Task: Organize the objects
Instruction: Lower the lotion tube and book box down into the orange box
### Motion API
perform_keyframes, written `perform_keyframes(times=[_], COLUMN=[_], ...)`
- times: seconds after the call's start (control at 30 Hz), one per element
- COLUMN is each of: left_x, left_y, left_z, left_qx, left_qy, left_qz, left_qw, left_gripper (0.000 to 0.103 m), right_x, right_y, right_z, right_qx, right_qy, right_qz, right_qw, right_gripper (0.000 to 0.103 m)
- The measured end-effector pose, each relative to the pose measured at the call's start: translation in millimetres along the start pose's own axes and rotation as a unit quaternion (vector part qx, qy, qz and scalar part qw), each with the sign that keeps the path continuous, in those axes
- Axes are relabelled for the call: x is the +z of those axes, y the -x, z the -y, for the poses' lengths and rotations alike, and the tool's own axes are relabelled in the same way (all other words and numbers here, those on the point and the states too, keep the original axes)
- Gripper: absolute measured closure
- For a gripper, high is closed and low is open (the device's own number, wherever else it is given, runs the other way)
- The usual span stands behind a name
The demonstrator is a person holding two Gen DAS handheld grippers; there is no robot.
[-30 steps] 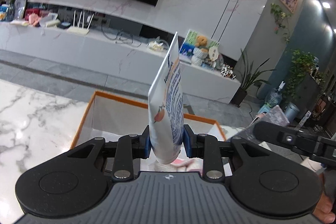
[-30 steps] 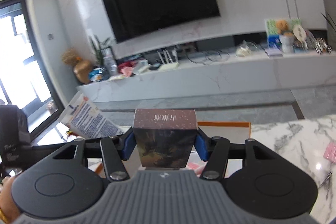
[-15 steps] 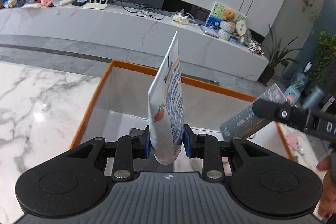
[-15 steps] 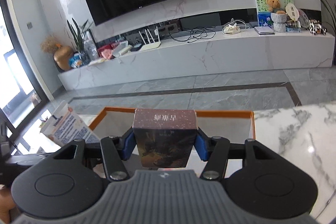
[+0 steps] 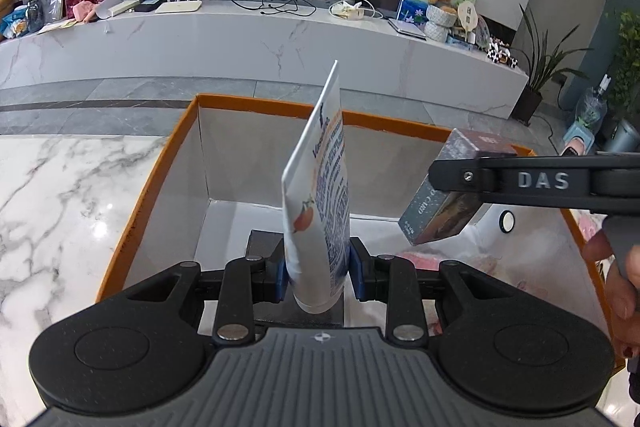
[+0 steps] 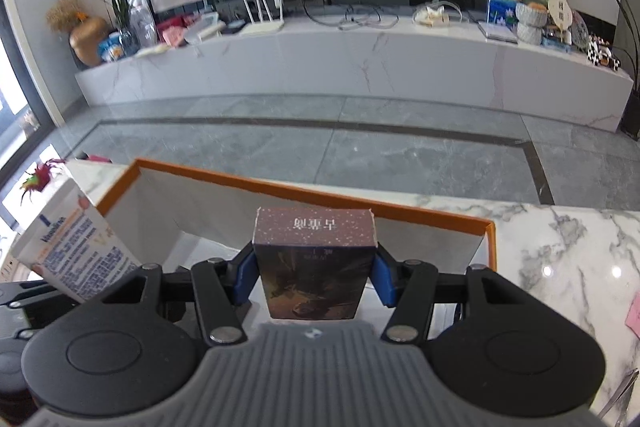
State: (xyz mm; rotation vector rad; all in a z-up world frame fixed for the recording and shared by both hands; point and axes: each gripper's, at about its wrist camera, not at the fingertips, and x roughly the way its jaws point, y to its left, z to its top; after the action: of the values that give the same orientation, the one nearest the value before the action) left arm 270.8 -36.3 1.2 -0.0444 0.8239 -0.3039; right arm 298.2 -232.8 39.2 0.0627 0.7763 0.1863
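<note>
My left gripper (image 5: pixel 318 273) is shut on a white tube (image 5: pixel 318 195) with blue print and an orange fruit picture, held upright over the orange-rimmed white box (image 5: pixel 160 171). My right gripper (image 6: pixel 314 277) is shut on a dark card box (image 6: pixel 314 259) with white characters on top, held above the same box (image 6: pixel 400 201). In the left wrist view the card box (image 5: pixel 444 203) and the right gripper's finger marked DAS sit at the right, over the box. The tube (image 6: pixel 76 255) shows at the left of the right wrist view.
The box stands on a white marble table (image 5: pixel 60 195). Inside it lie a dark flat item (image 5: pixel 260 241) and pink packets (image 5: pixel 420 257). A pink slip (image 6: pixel 632 311) lies on the table at the right. A grey floor and a long TV bench (image 6: pixel 360 63) lie beyond.
Both grippers have tilted down and moved in over the box, each keeping hold of its object. The card box has come closer to the tube.
</note>
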Motion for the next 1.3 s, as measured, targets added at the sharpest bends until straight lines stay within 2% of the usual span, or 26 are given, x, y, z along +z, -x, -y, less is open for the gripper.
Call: perform_keyframes(times=[0.3,0.53,0.67,0.97,1.3], left_x=[3.7,7.6,11.7,24.4,25.3], left_y=[-6.2,-10.9,-18.3,-40.6,-44.3], left_z=[-3.7,-2.3,-0.2,6.8,12.2], left_qx=[0.001,0.008,0.024,0.028,0.032], left_qy=[0.006,0.019,0.014,-0.025,-0.031], left_qz=[-0.010,-0.028,-0.055,-0.133,-0.151], left_qw=[0.9999,0.9994,0.9981,0.9904,0.9875], left_gripper=[0.069,0.069,0.069,0.069,0.069], right_x=[-2.2,-0.8,1.0,4.6,1.8], right_y=[-20.5,-21.5,-21.6,-26.1,-41.9], right_z=[-0.4,-1.2,-1.5,-0.7,-1.6], right_qx=[-0.012,-0.006,-0.004,-0.009,-0.011], right_qy=[-0.001,0.000,-0.001,0.010,-0.001], right_qz=[-0.034,-0.040,-0.044,-0.055,-0.077], right_qw=[0.999,0.999,0.999,0.998,0.997], right_gripper=[0.044,0.044,0.044,0.044,0.044])
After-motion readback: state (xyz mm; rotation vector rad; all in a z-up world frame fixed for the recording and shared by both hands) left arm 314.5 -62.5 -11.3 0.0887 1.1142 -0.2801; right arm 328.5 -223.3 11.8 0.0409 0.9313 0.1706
